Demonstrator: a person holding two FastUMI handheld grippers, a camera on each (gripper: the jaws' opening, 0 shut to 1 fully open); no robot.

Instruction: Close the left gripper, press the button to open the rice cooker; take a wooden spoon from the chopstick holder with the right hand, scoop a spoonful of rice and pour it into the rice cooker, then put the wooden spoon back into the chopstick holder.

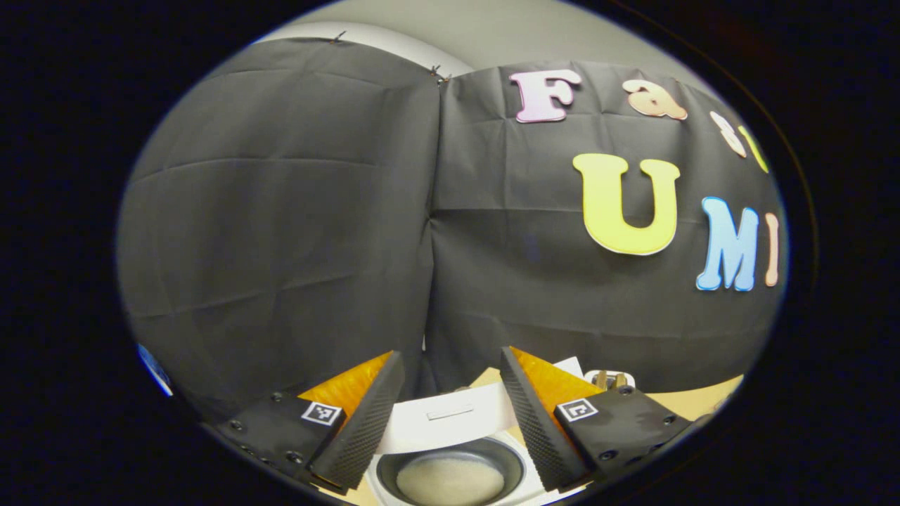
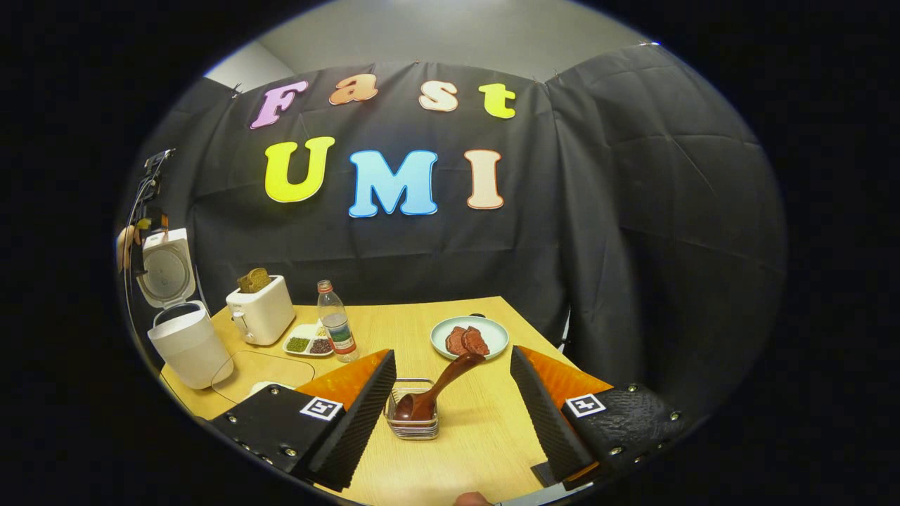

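Wooden and dark brown, the spoon (image 2: pixel 439 385) leans in the clear chopstick holder (image 2: pixel 413 416) on the near counter (image 2: pixel 394 330), between the right tongs (image 2: pixel 453 414), which are spread and empty. It looks light, stiff and smooth, so I would grip the raised handle. The left tongs (image 1: pixel 450 422) hang released above the open rice cooker (image 1: pixel 450 450).

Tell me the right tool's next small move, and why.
Probably ease the right tool forward and down to close on the wooden spoon. The rice cooker already stands with its lid up, the spoon leans in the chopstick holder straight ahead between the open fingers, and nothing is gripped yet.
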